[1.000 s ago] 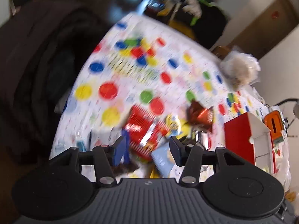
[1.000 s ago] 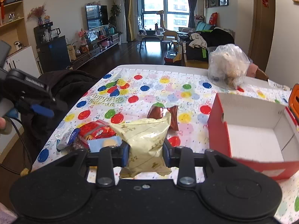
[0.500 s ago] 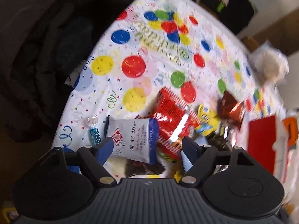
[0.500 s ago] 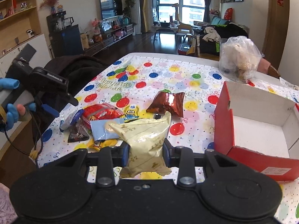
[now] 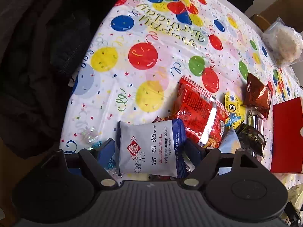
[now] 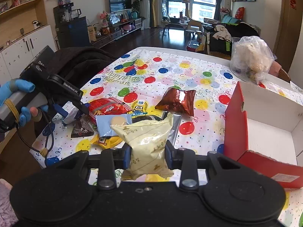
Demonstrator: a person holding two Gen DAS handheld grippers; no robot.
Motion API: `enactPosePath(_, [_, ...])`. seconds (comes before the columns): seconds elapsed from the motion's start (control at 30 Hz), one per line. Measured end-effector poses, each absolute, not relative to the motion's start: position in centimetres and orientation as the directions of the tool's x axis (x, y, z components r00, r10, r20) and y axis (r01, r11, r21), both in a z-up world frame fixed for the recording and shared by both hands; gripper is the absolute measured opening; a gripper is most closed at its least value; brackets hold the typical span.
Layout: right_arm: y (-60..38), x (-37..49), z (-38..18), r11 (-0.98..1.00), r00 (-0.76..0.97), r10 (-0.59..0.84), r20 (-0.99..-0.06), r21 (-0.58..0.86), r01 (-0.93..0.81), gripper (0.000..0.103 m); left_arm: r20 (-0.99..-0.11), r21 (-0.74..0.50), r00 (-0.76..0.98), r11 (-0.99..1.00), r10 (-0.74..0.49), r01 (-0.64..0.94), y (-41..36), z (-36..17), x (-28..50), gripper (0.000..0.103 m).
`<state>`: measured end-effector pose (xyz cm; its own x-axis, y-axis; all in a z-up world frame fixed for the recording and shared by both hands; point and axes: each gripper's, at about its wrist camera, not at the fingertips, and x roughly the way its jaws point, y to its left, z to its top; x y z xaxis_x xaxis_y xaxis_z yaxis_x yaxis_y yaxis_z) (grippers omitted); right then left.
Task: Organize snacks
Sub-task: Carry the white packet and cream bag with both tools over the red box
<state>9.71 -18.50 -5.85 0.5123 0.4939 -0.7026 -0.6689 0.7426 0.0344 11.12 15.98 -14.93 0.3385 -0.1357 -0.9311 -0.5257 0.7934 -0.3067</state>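
On the tablecloth [image 5: 117,87], white biscuit packet [image 5: 151,147] lies between spread left tool [image 5: 151,149] (untouched).

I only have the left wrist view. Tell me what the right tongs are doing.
Observer: The right tongs are shut on a pale yellow packet, just left of the red box.
Operator: Report the inside of that box. I see only its outer wall.
Observer: It is open on top and white inside, and the part in view holds nothing.
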Motion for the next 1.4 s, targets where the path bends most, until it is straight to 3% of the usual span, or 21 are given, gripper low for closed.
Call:
enactPosePath(0.23, [-18.5, 9.5, -5.8, 0.763, 0.531, 0.477, -0.7, 0.03, -0.646, 0.034, -0.922, -0.312, 0.366, 0.802, -0.127, -0.51, 15.8, -14.9, 10.9, 0.08])
enactPosePath(0.4, [-18.3, 9.4, -5.7, 0.771, 0.539, 0.469, -0.7, 0.027, -0.636, 0.034, -0.919, -0.3, 0.38, 0.806, -0.101, -0.51, 16.0, -14.7, 10.3, 0.062])
enactPosePath(0.5, [-18.3, 9.4, -5.6, 0.778, 0.546, 0.464, -0.697, 0.025, -0.628, 0.034, -0.908, -0.327, 0.405, 0.787, -0.108, -0.523, 16.6, -14.8, 9.7, 0.058])
enactPosePath(0.87, [-18.7, 9.6, -5.1, 0.796, 0.571, 0.454, -0.684, 0.023, -0.605, 0.034, -0.876, -0.37, 0.473, 0.761, -0.095, -0.532, 16.7, -12.6, 7.8, 0.057])
enactPosePath(1.4, [-23.7, 13.9, -3.4, 0.84, 0.642, 0.457, -0.615, 0.061, -0.539, 0.034, -0.783, -0.413, 0.607, 0.845, -0.139, -0.339, 8.4, -3.1, 9.7, 0.057])
